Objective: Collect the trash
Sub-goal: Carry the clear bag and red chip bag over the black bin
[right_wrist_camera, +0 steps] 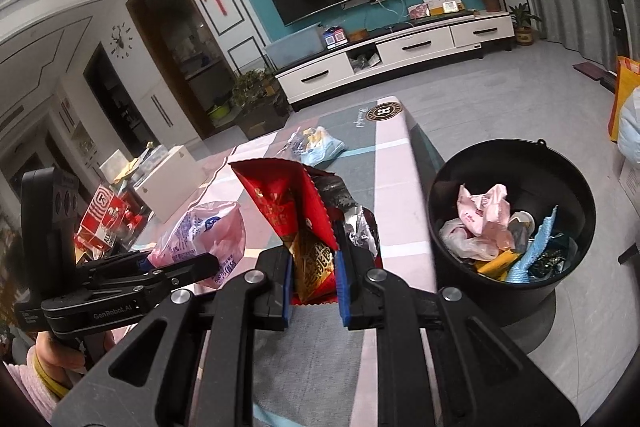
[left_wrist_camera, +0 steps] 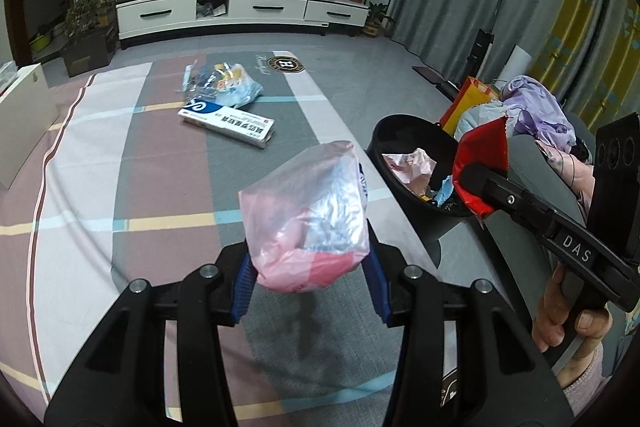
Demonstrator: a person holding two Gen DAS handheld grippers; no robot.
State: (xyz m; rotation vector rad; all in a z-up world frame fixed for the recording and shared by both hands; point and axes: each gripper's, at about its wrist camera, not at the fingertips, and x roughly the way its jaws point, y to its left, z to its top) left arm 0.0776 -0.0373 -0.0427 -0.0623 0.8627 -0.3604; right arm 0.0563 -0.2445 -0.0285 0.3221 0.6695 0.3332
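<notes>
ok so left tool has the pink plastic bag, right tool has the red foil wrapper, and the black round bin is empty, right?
Not empty. The right wrist view shows the black round bin already holding crumpled trash. Otherwise correct: left tool grips the pink plastic bag, right tool grips the red foil wrapper.

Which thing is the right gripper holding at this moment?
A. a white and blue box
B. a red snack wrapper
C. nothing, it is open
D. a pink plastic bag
B: in the right wrist view, the right gripper is shut on the red snack wrapper, while the pink plastic bag sits in the left gripper and the white and blue box lies on the table.
</notes>
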